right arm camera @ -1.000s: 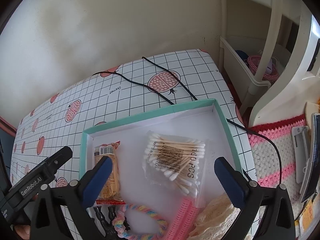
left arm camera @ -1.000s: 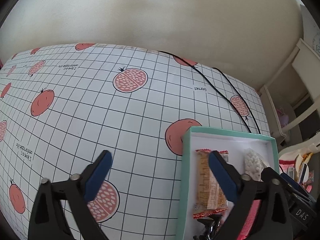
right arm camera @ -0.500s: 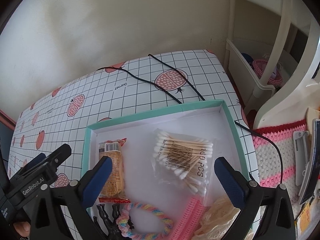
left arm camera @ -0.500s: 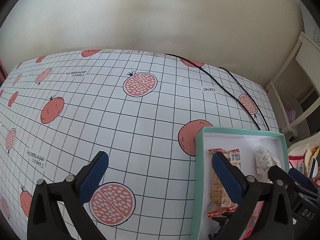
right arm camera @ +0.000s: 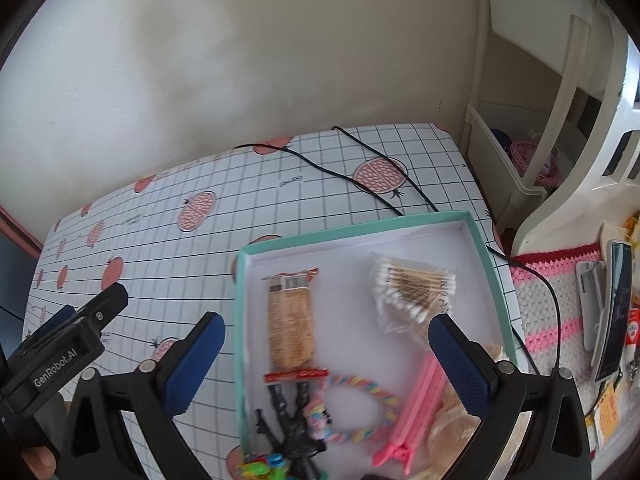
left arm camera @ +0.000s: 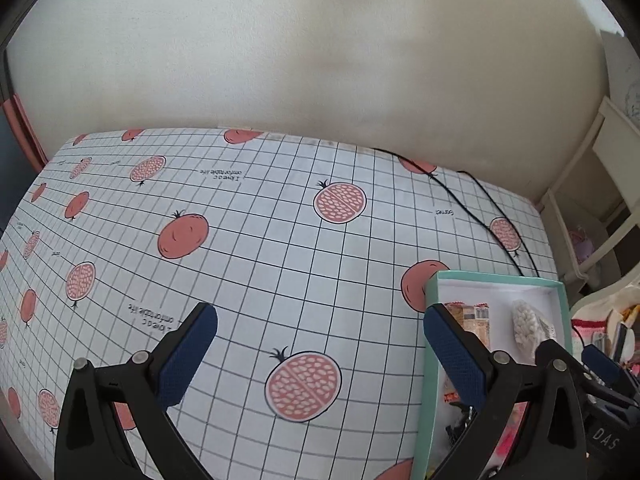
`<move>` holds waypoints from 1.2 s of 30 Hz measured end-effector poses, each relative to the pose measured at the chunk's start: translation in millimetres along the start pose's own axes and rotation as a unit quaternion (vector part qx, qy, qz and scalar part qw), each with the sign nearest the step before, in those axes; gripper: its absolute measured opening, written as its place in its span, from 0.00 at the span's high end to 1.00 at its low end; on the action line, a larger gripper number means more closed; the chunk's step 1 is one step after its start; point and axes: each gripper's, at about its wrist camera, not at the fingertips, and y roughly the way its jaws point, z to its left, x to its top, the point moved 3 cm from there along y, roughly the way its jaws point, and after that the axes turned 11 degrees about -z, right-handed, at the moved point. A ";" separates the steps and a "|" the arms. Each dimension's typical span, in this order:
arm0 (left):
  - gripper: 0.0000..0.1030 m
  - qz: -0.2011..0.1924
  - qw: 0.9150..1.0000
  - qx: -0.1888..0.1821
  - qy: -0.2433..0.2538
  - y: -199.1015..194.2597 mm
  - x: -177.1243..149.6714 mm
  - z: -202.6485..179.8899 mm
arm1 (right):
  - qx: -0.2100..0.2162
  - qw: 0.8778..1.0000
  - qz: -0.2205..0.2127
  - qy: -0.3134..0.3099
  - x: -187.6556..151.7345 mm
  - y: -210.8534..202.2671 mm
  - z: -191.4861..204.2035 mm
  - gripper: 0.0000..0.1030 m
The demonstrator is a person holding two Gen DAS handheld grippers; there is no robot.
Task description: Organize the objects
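Note:
A teal-rimmed white box [right arm camera: 486, 246] [left arm camera: 432, 292] sits on the pomegranate-print table. Inside lie a wrapped cracker snack [right arm camera: 290, 322] [left arm camera: 474, 318], a bag of cotton swabs [right arm camera: 414, 288] [left arm camera: 528, 326], a pastel hair tie [right arm camera: 360, 404], a pink hair clip [right arm camera: 416, 404], a black clip [right arm camera: 292, 420] and a lacy cream cloth [right arm camera: 456, 420]. My right gripper [right arm camera: 326, 354] hovers open above the box, holding nothing. My left gripper [left arm camera: 320, 350] is open over the bare tablecloth left of the box and shows in the right wrist view [right arm camera: 76, 328].
Two black cables [right arm camera: 360, 172] run across the table's far right part. A white shelf unit [right arm camera: 552, 128] with a pink basket stands to the right. A crocheted mat [right arm camera: 548, 304] holds a phone [right arm camera: 614, 308] and a clip. The wall [left arm camera: 320, 60] closes the far side.
Both grippers have drawn back and up from the table. More tablecloth shows in the left wrist view, and more of the box's near contents show in the right wrist view.

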 end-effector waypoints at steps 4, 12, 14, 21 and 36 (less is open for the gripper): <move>0.00 -0.022 1.000 0.008 0.017 -30.0 5.4 11.0 | 0.004 1.000 -0.007 -0.014 -6.3 -22.3 15.4 0.00; 0.00 -0.039 0.999 -0.001 -0.009 -79.2 -4.4 46.6 | -0.002 1.000 -0.014 -0.024 -31.9 -65.4 28.1 0.00; 0.00 -0.041 0.999 -0.001 -0.011 -87.8 -13.1 53.0 | -0.003 1.000 -0.016 -0.020 -41.0 -75.0 27.9 0.00; 0.00 -0.039 0.999 0.002 -0.003 -111.0 -42.6 69.6 | 0.003 1.000 -0.017 -0.006 -70.2 -98.4 24.6 0.00; 0.00 -0.021 1.000 -0.001 0.005 -131.3 -91.2 91.2 | -0.006 1.000 -0.015 -0.023 -116.9 -128.2 26.0 0.00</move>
